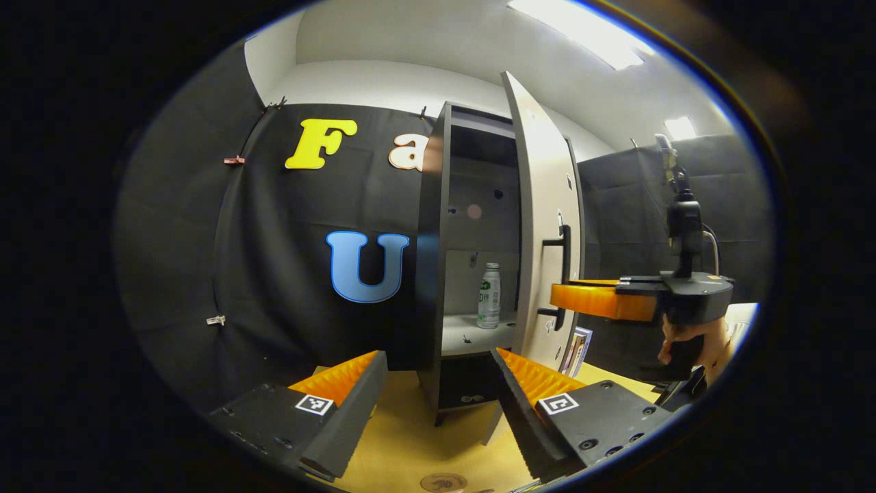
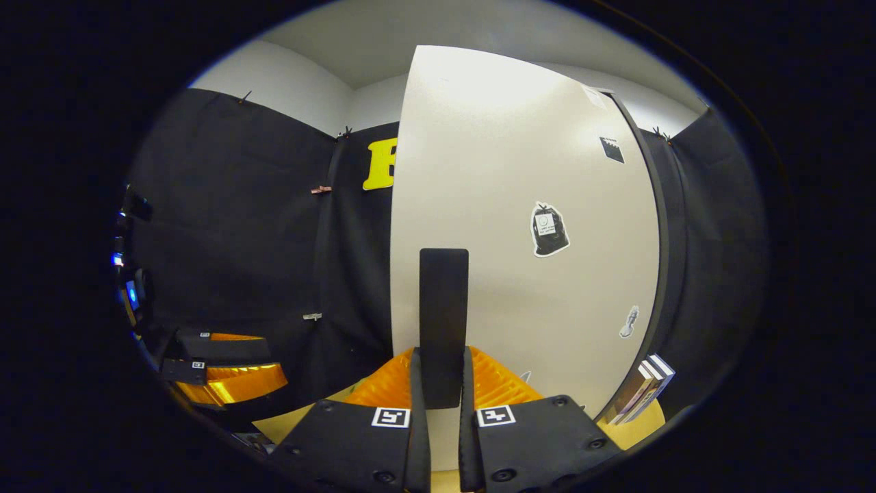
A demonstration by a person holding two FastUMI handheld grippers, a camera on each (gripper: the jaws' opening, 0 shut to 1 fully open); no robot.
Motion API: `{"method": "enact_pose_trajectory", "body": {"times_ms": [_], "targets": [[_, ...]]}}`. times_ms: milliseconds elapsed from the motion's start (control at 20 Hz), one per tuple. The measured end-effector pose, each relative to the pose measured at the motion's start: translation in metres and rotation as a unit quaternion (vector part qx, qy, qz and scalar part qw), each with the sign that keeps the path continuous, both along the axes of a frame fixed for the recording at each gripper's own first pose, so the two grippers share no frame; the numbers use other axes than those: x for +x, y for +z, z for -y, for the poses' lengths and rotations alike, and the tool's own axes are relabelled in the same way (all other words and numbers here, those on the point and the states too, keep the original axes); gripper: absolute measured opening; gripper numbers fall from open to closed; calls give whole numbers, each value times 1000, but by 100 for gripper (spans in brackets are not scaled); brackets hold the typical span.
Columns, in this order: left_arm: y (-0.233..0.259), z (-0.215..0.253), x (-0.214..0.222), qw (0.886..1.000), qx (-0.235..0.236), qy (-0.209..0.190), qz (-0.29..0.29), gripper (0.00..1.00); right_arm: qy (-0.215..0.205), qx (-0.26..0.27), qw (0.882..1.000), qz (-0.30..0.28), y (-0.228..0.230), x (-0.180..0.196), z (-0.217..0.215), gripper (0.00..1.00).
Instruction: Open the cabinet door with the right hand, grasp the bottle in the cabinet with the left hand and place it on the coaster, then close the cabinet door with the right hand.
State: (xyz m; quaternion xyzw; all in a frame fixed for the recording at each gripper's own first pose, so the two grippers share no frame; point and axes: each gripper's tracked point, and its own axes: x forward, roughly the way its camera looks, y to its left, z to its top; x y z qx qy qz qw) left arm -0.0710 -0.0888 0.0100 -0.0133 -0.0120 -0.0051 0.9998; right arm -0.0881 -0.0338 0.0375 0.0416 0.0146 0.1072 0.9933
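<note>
A tall dark cabinet [image 1: 430,274] stands on the table with its pale door [image 1: 540,226] swung out towards me. On its lower shelf stands a white bottle [image 1: 488,296] with a green label, upright. My left gripper [image 1: 438,373] is open, low in front of the cabinet and well short of the bottle. A round brown coaster [image 1: 443,483] lies on the table just below it. My right gripper [image 2: 443,373] is shut on the door's black handle [image 2: 443,315]. In the left gripper view the right gripper [image 1: 558,299] reaches the handle [image 1: 564,270] from the right, held by a hand [image 1: 691,342].
The table top [image 1: 410,438] is yellow wood. A few books [image 2: 643,390] lean beside the cabinet's right side, behind the door. The left gripper [image 2: 274,359] shows at the far left of the right gripper view. Black cloth walls close the booth in.
</note>
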Motion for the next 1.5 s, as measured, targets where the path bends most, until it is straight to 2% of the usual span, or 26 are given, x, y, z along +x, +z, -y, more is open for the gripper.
{"method": "enact_pose_trajectory", "body": {"times_ms": [550, 650, 900, 1050, 1150, 1500], "targets": [[-4, 113, 27, 996, -2, -91, -11, 93, -38, 28, 999, -8, 5, -93, 82, 19], [-5, 135, 30, 994, -2, -112, -13, 93, -54, 33, 998, -8, 5, -105, 100, 19], [-6, 177, 38, 989, -3, -147, -15, 93, -107, 4, 994, -18, -5, -122, 150, 18], [-7, 193, 40, 988, 1, -153, -16, 93, -159, -18, 987, -20, -7, -131, 187, 17], [-10, 200, 44, 988, 5, -154, -18, 93, -175, -12, 984, -21, -8, -139, 207, 17], [-14, 216, 52, 989, 10, -144, -19, 93, -172, 16, 985, -19, -7, -148, 239, 15]]}}
